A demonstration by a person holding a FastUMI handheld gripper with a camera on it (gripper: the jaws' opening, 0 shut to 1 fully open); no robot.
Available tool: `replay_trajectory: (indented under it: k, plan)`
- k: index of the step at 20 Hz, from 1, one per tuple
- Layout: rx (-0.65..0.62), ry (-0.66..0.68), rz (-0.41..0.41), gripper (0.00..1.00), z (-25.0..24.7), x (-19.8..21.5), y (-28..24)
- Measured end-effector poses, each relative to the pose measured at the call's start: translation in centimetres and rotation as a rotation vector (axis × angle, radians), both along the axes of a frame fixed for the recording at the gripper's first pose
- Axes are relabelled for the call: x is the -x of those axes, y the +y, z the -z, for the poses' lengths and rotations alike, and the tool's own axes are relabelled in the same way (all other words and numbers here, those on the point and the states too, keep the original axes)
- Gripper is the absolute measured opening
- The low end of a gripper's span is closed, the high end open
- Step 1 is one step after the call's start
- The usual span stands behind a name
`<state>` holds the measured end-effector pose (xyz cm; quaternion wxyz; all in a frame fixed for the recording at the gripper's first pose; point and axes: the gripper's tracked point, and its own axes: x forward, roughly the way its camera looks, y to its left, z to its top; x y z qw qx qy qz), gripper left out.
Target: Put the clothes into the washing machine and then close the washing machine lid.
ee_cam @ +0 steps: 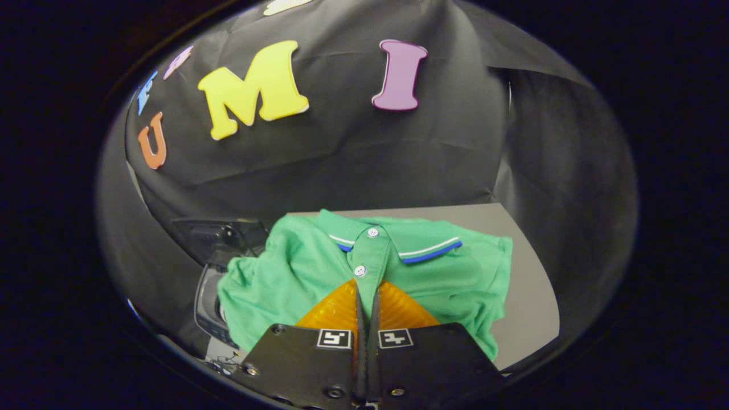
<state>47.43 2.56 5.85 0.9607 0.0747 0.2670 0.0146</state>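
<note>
Tongs (366, 296) clenched on the green polo shirt's (296, 273) placket; shirt hides most of the washing machine (212, 296) beside the worktop (529, 296).

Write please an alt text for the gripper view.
The gripper is shut on the button placket of a green polo shirt on a grey table. The open washing machine sits beside the shirt.

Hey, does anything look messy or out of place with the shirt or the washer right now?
The green polo shirt lies rumpled on the grey table, one sleeve draped over the washing machine beside it, hiding part of it. The gripper is shut on the shirt placket, fabric pinched between the fingers. No damage or spill.
</note>
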Motion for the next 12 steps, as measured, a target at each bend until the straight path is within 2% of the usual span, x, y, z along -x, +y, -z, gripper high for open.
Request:
replay_trajectory:
  k: [12]
  plan:
    - [-0.137, -0.302, -0.109, 0.04, -13.3, 5.5, 10.2]
